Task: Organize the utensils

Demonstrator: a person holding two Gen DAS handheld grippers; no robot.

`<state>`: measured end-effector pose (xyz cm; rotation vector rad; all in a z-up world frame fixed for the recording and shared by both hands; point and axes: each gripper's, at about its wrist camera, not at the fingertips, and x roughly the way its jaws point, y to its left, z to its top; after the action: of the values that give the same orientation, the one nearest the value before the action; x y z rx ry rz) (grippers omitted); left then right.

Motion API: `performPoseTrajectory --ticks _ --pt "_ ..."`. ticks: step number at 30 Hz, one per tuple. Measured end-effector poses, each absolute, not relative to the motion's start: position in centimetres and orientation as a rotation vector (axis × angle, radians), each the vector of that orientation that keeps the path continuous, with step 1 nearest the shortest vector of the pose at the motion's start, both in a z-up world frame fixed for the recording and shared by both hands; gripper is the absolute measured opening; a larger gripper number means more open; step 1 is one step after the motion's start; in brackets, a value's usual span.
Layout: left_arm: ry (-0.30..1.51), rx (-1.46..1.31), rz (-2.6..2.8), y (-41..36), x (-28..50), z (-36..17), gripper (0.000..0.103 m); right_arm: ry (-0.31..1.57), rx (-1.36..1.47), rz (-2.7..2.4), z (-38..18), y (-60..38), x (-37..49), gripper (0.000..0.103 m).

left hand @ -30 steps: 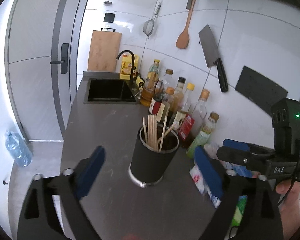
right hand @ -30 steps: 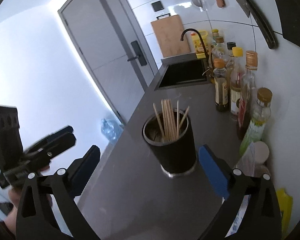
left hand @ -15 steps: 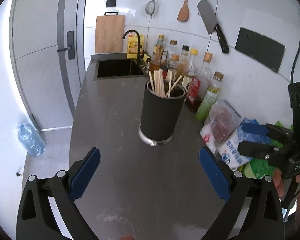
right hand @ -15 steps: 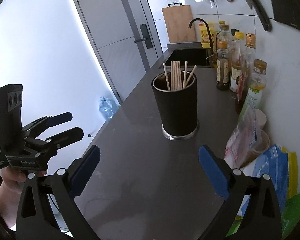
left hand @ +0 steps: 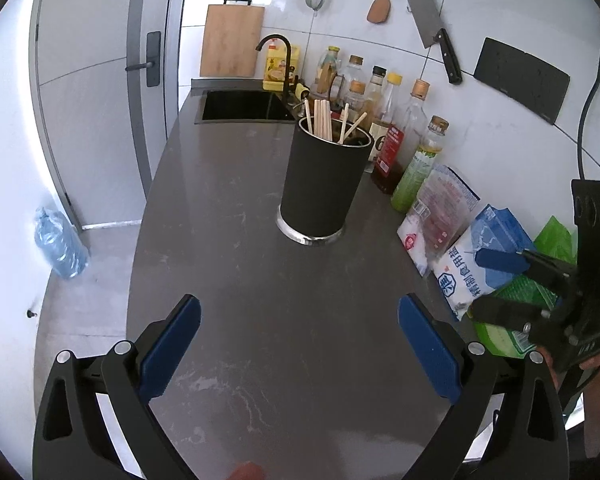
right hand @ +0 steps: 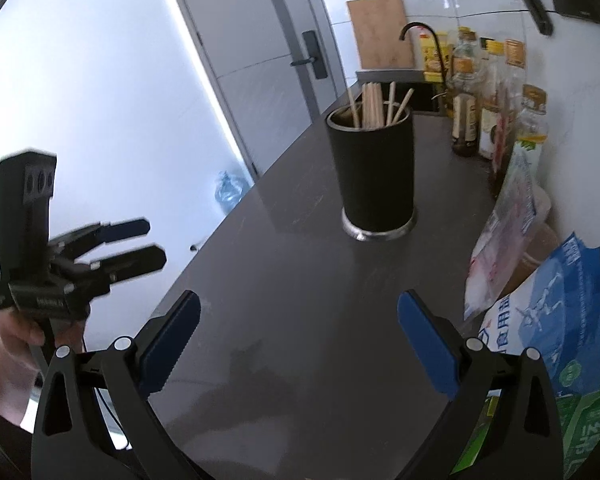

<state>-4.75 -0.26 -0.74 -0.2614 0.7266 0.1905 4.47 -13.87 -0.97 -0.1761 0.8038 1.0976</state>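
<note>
Both pairs of jaws stand wide apart with nothing between them. The left gripper [left hand: 299,344] and the right gripper [right hand: 299,340] each hang above the bare near end of the counter [left hand: 228,208], well short of the black holder [left hand: 324,184].

That holder is the landmark: it stands upright on a metal base ring, straight ahead of both grippers and roughly centred between each one's fingers. Wooden chopsticks [left hand: 324,122] stick up out of its mouth, long axes near vertical, a few leaning toward the wall side. No utensil lies loose on the counter in either view, so the task looks close to finished, or any pull would have to go straight up.

Neither gripper looks clearly nearer the holder; the right one sits toward the wall side. Beside the holder on that side stands a row of bottles [left hand: 418,128], and nearer the grippers lean several bags [left hand: 476,256], crowding the right gripper's path. Beyond the holder lies the sink [left hand: 244,106].
</note>
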Motion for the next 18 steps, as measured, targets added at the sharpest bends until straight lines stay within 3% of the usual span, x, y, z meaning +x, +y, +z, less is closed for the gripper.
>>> performPoseTrajectory --ticks 18 --pt "0.784 -0.281 0.171 -0.2 -3.7 -2.6 0.097 0.845 -0.196 1.129 -2.8 -12.7 4.7 0.098"
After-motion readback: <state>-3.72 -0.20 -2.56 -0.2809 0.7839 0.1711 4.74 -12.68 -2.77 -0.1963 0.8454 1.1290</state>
